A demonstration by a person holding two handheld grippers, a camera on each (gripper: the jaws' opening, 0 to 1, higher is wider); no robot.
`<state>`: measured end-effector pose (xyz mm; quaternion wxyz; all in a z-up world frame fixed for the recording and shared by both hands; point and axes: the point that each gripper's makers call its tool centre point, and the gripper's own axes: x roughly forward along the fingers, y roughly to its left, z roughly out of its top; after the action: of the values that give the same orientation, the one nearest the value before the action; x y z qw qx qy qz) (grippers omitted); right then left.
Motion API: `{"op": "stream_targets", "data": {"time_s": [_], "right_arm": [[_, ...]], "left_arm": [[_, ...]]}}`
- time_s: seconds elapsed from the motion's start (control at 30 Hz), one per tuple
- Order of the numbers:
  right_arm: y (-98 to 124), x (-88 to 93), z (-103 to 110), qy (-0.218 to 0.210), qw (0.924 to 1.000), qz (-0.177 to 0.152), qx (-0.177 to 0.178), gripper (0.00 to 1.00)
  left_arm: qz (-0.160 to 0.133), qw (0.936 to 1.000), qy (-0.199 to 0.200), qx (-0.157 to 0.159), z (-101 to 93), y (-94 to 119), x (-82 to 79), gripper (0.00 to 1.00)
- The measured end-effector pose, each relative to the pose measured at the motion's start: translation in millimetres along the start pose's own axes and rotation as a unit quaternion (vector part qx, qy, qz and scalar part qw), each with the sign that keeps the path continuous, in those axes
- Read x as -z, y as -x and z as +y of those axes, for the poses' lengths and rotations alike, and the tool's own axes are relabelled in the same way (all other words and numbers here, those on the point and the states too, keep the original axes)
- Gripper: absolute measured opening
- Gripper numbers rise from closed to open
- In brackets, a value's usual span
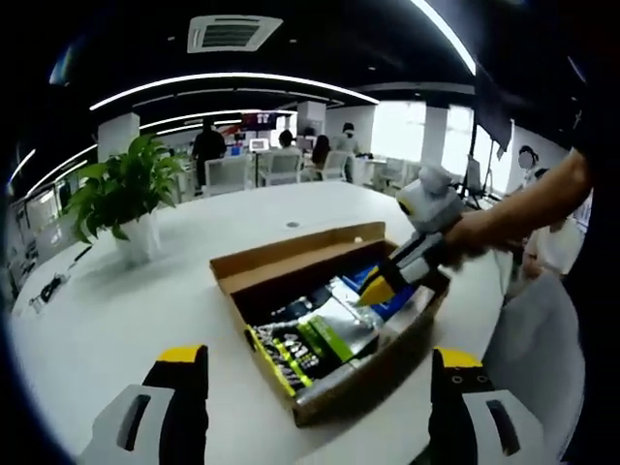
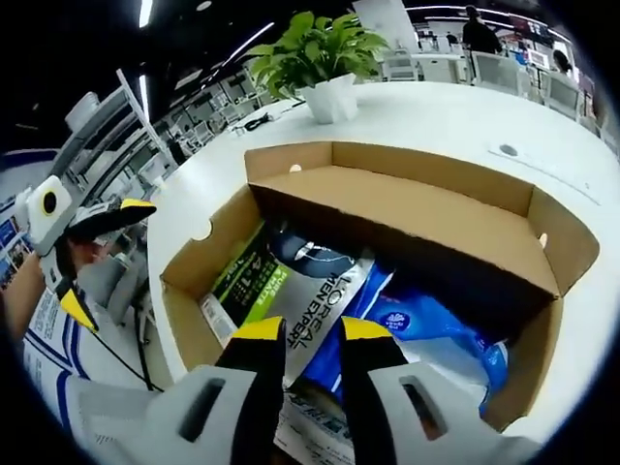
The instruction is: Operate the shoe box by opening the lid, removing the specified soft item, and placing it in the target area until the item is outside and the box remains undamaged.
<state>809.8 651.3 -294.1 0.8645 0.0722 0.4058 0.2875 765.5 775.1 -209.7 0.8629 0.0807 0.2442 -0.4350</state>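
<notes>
Right gripper view looks down into the open brown cardboard shoe box (image 2: 407, 208), whose lid flap stands folded back toward the upper half of the frame so that the interior is accessible. The right gripper (image 2: 312, 332) rises from the bottom centre with its yellow-tipped jaws held a narrow gap apart, poised over the silver-and-black soft foil pouch (image 2: 300, 281) that lies in the lower left of the box interior; whether the tips already touch the pouch cannot be told. Beside the pouch, toward the lower right, lies a blue plastic soft pack (image 2: 426, 329). The left gripper (image 2: 82, 257) appears at the left edge, off the box, jaws spread.

Left gripper view shows the same box (image 1: 291, 254) at frame centre on the round white table (image 1: 116, 310). The left gripper (image 1: 315, 363) stands at the bottom, jaws wide apart and holding nothing, probably kept back to leave the right one room. The right gripper (image 1: 373, 289) reaches in from the right, tips inside the box. A green potted plant in a white pot (image 1: 126, 199) stands at the left, well apart from the box.

The step in hand appears to be gripping the soft item; nothing is outside the box yet.
</notes>
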Motion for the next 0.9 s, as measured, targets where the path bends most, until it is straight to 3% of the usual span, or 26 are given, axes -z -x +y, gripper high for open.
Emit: {"op": "stream_targets", "data": {"time_s": [0.33, 0.53, 0.73, 0.9], "right_arm": [[-6.0, -0.3, -3.7, 0.009, 0.9994, 0.027, 0.021, 0.20], [-4.9, 2.6, -9.9, -0.014, 0.9982, 0.039, 0.044, 0.15], [-10.4, 6.8, -3.0, -0.024, 0.9979, 0.048, 0.037, 0.16], [-8.3, 3.6, -6.4, -0.049, 0.9971, 0.042, 0.040, 0.11]], "left_arm": [[-0.006, 0.9999, 0.007, -0.007, -0.4, 3.3, 7.2, 0.99], [-0.006, 0.9999, 0.008, -0.009, -2.8, 4.4, 12.1, 0.98], [-0.010, 0.9998, 0.011, -0.012, -4.0, 6.8, 12.0, 0.97], [-0.012, 0.9998, 0.011, -0.014, -2.5, 8.3, 12.8, 0.96]]}}
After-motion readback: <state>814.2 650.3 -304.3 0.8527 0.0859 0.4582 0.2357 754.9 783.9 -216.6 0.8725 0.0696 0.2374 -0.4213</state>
